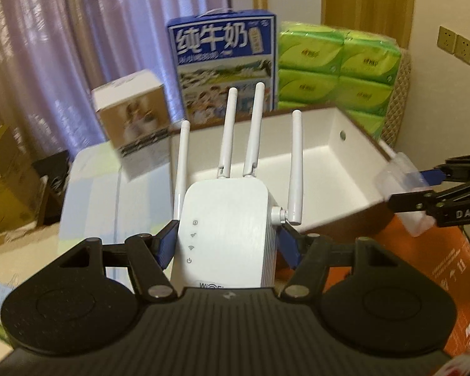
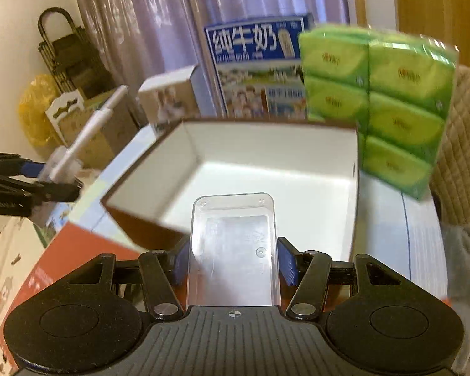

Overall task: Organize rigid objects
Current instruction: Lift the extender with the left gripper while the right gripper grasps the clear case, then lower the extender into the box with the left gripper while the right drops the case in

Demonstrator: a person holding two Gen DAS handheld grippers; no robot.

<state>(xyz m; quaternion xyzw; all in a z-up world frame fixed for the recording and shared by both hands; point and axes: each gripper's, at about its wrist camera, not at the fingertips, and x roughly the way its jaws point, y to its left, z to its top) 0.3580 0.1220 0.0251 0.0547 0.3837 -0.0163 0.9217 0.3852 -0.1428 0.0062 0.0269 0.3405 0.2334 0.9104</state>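
— Repeater [image 1: 224, 235], white, four antennas up, sits pinched between my left jaws; the blue pads [image 1: 166, 244] press on both of its sides. My left gripper [image 1: 225, 244] holds it upright, in front of the near edge of the open box [image 1: 335, 144].

— And your other hand?

— My right gripper [image 2: 233, 260] has its jaws closed on a clear plastic tray [image 2: 233, 244], one blue pad against each long side. The tray points forward over the near rim of that box [image 2: 266, 163]. In my left view the right gripper [image 1: 423, 191] comes in from the right edge with the tray [image 1: 398, 172] blurred at its tip, over the box's right corner.

— What is the box like?

— White inside, brown outside, with a small round hole in its right wall. I see nothing lying in it. It rests partly on an orange carton [image 1: 438, 269] and a pale sheet on the bench [image 2: 391, 235].

— What stands behind it?

— A blue milk carton [image 1: 224, 62] with Chinese lettering, a stack of green tissue packs [image 1: 338, 65] to its right, touching or just beside it, and a small white and tan box [image 1: 134, 125] to its left. Purple curtains [image 1: 94, 31] hang at the back.

— Can you see your left hand from the right?

— Yes, at the left edge: my left gripper [image 2: 47, 185] with one white antenna [image 2: 91, 131] slanting up from it.
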